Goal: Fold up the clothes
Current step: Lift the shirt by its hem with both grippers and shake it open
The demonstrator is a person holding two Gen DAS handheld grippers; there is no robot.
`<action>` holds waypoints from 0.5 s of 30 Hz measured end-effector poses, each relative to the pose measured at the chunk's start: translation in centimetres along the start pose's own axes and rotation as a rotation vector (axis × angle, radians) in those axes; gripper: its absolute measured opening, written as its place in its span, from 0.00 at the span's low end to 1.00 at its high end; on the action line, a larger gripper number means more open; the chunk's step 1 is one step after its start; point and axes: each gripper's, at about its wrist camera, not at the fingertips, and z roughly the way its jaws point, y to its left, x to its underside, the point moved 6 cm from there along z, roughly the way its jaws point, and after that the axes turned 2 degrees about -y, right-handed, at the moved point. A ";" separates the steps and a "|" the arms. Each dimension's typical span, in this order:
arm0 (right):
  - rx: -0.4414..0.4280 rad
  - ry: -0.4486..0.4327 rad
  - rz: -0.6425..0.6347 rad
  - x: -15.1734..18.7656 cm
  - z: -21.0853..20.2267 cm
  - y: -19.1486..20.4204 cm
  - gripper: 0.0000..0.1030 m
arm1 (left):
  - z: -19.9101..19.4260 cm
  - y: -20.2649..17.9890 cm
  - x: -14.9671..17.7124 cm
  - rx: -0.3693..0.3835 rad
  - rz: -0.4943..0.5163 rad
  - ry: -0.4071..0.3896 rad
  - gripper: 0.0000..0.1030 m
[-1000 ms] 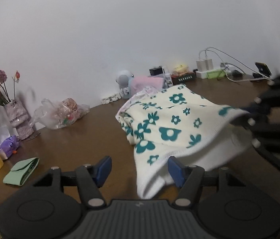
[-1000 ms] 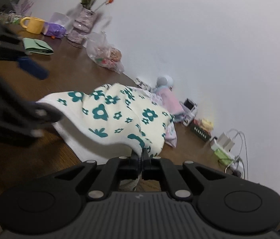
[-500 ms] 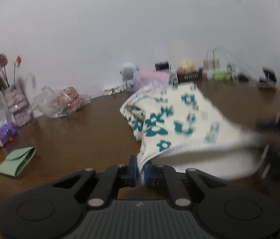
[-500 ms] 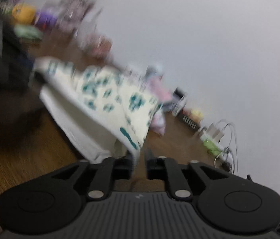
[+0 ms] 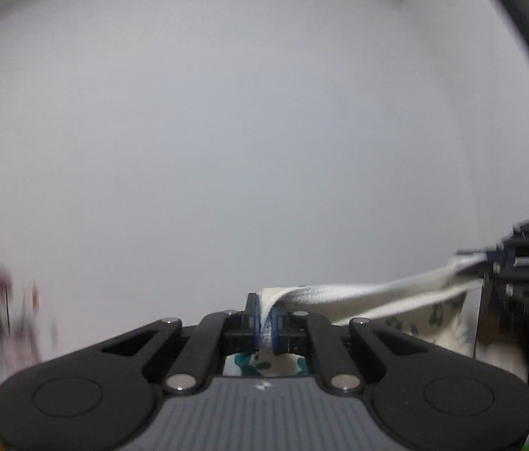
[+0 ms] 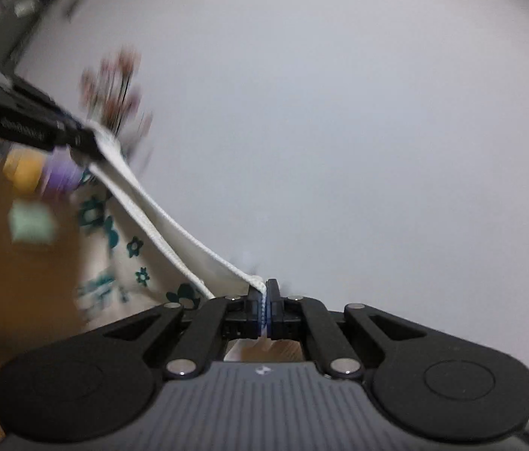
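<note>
A cream knit garment with teal flowers (image 6: pixel 136 248) hangs in the air, its ribbed hem (image 5: pixel 377 295) stretched between both grippers. My left gripper (image 5: pixel 263 323) is shut on one end of the hem; in the right wrist view that same left gripper (image 6: pixel 76 139) appears at the upper left. My right gripper (image 6: pixel 264 310) is shut on the other end, and in the left wrist view the right gripper (image 5: pixel 490 263) sits at the right edge. The garment's body droops below the hem, mostly hidden behind the gripper bodies.
A plain white wall (image 5: pixel 264 131) fills both views. Blurred below at left are the brown table (image 6: pixel 20 282), dried flowers (image 6: pixel 114 86), a yellow mug (image 6: pixel 24 169), a purple toy (image 6: pixel 61 173) and a green pouch (image 6: pixel 31 221).
Both grippers rose steeply off the table with the garment's hem held between them. The left gripper went from open to shut on the hem. The views tilted up from the table to the wall.
</note>
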 end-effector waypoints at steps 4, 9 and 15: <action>0.109 -0.191 -0.113 -9.2 -4.2 -5.2 0.01 | -1.6 -0.7 -7.2 0.001 0.098 -0.114 0.04; 0.109 -0.207 -0.157 -12.2 -4.3 -8.0 0.01 | -0.4 -0.3 -9.4 0.005 0.129 -0.119 0.05; 0.044 -0.074 -0.133 -9.5 3.4 -9.4 0.01 | 7.6 1.2 -7.1 0.021 0.129 -0.011 0.05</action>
